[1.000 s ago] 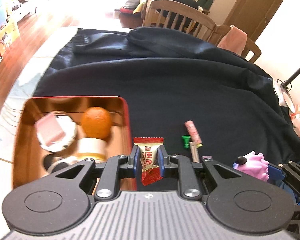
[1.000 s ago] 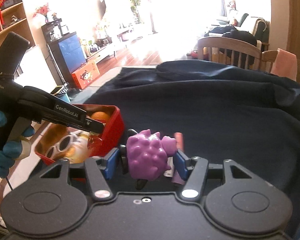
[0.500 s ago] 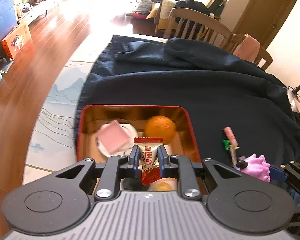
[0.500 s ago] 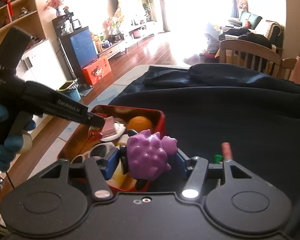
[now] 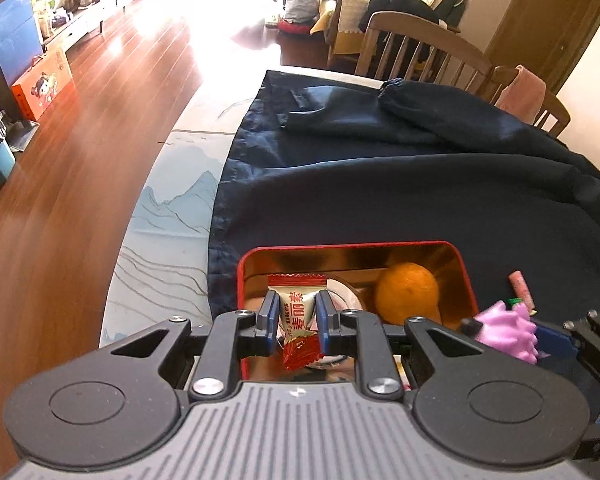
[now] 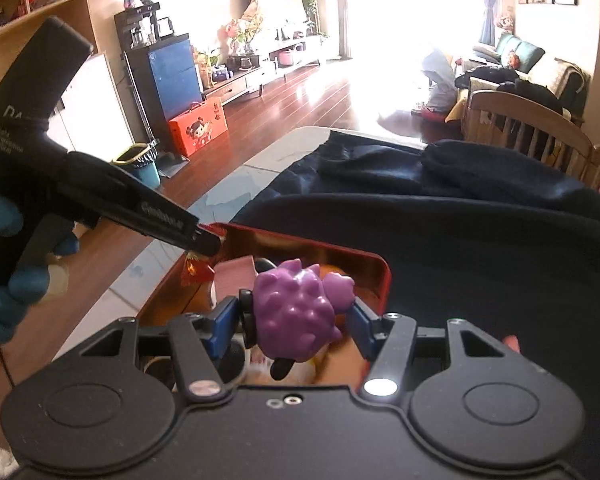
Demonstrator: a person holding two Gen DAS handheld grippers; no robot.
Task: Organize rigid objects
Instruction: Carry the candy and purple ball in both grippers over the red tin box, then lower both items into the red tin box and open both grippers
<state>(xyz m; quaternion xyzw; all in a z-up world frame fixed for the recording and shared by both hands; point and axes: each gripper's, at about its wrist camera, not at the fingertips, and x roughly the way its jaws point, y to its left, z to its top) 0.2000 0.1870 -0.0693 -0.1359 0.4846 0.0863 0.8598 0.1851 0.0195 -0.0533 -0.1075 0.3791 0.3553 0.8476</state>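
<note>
Left claw [image 5: 298,322] is pinching a wrapped candy [image 5: 298,316] across its middle, pads pressing on the crinkly red-and-white wrapper, and is hanging over the near left part of the red tin [image 5: 466,272]. Right claw [image 6: 296,320] is clamping a purple spiky toy [image 6: 300,314] by its flanks, half spread around the body, and is hovering above the right edge of the same tin, whose gold interior is showing in both views. Judging by looks, the candy is light, with a slick wrapper that crushes easily, so the mid-body pinch is reading as the safe hold; the twisted ends would likely slip. The toy appears to be moulded plastic or rubber, light and stiff enough, and the bumps are giving the pads something to bite on; the grip at the widest part is looking sound. Inside the tin, an orange [image 5: 406,294] is sitting toward the far right, with a white round item and a pink piece partly hidden beneath the claws. Outside it, on the dark cloth [image 5: 420,200] covering the table, a pink tube [image 5: 521,288] and a small green piece are lying just beside the right wall.
</note>
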